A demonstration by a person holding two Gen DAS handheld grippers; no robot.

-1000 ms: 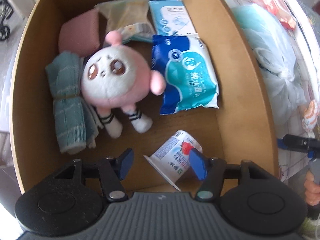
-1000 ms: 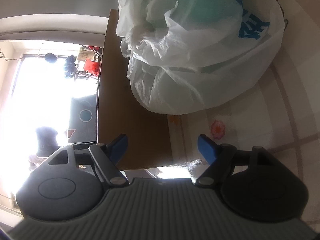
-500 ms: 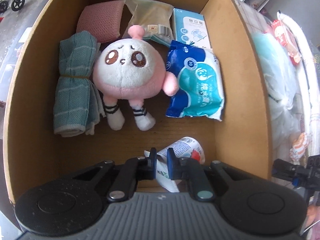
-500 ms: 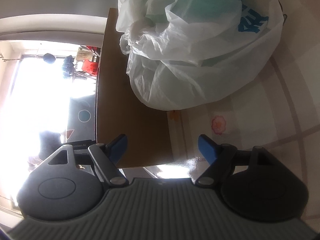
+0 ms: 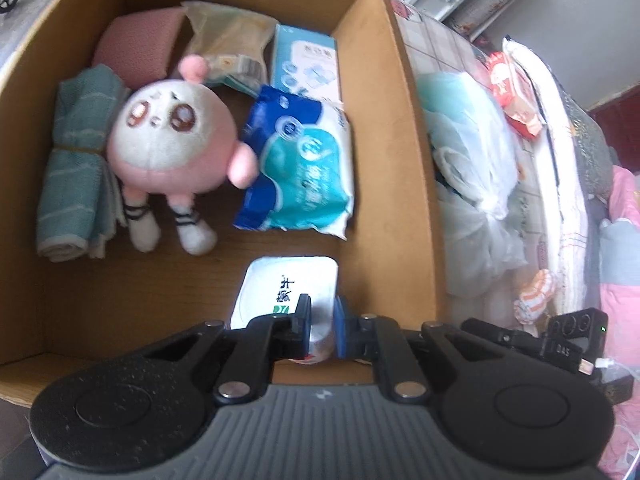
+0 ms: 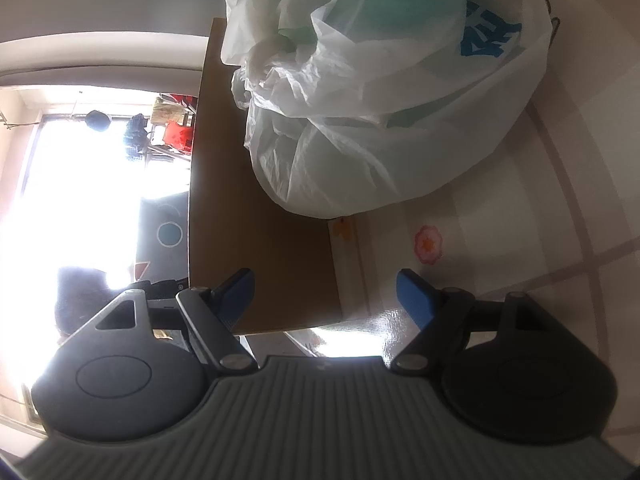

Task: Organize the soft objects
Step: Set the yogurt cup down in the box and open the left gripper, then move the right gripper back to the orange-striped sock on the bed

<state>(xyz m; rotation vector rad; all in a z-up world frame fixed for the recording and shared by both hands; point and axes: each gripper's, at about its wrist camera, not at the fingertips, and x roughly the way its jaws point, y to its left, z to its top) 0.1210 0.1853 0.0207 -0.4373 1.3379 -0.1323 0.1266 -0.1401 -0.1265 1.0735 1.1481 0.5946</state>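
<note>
In the left wrist view an open cardboard box [image 5: 404,160] holds a pink and white plush doll [image 5: 168,140], a blue wet-wipes pack [image 5: 304,176], a rolled green towel [image 5: 76,164], a pink cloth [image 5: 136,48], a beige packet [image 5: 228,48] and a light blue tissue pack [image 5: 306,60]. At the box's near edge my left gripper [image 5: 320,322] pinches a small white yogurt cup [image 5: 280,288], lid facing me. Its jaws are opening a touch, still pressing the cup. My right gripper [image 6: 324,292] stands open and empty beside the box's outer wall [image 6: 256,240].
A large white plastic bag [image 6: 380,100] with teal contents leans against the box's outside on a checked tablecloth [image 6: 540,240]; the same plastic bag [image 5: 472,152] shows right of the box. Red snack packets [image 5: 516,92] and pink bedding [image 5: 624,280] lie farther right.
The left jaws closed from wide open onto the yogurt cup. The cup turned from lying on its side to lid towards the camera. The right gripper kept still.
</note>
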